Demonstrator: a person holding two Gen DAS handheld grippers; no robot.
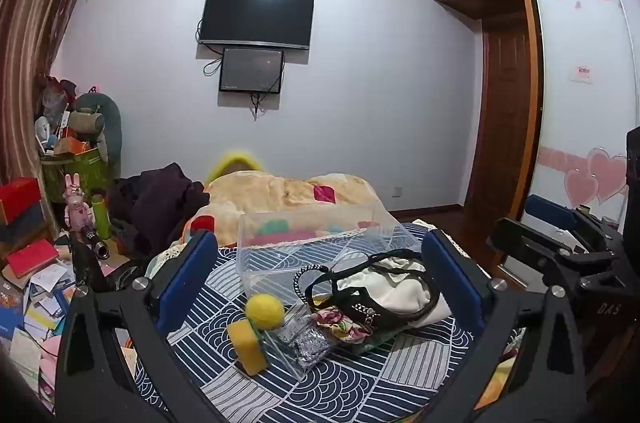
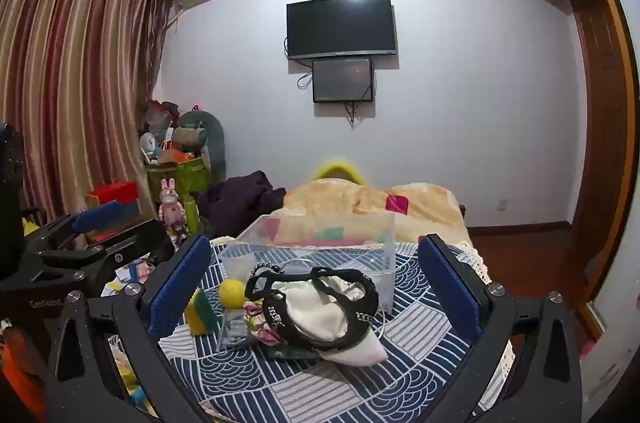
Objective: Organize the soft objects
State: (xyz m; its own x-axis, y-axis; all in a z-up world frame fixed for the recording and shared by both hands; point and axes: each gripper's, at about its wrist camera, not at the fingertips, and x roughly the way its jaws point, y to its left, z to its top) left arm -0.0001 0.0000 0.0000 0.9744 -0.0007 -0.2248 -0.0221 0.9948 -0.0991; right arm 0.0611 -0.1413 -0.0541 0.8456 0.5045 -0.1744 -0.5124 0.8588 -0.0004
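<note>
Soft objects lie in a small heap on the patterned bedspread [image 1: 360, 383], framed between both pairs of blue fingers, none of them gripped. The left gripper [image 1: 316, 287] is spread wide and holds nothing; the right gripper [image 2: 312, 287] is just as wide and just as empty, and both hover above the near edge of the bed.

Between the fingers sit a yellow sponge [image 1: 247, 346] with a yellow ball [image 1: 264, 310] touching it, a silver glittery pouch [image 1: 304, 341], a floral scrunchie [image 1: 340, 323] and a white cloth bag with black handles [image 1: 384, 289], all crowded together and overlapping. Just behind them, toward the middle of the bed, stands a clear plastic bin [image 1: 304, 247], which looks empty. Farther off, a cream blanket [image 1: 280, 191] covers the far end of the bed.

To my eye the sorting has not started: this is the approach before a first pick. The next move calls for choosing one item at the edge of the heap, the ball or sponge seeming easiest, lowering the fingers astride it and closing gently, since everything there will squash.
</note>
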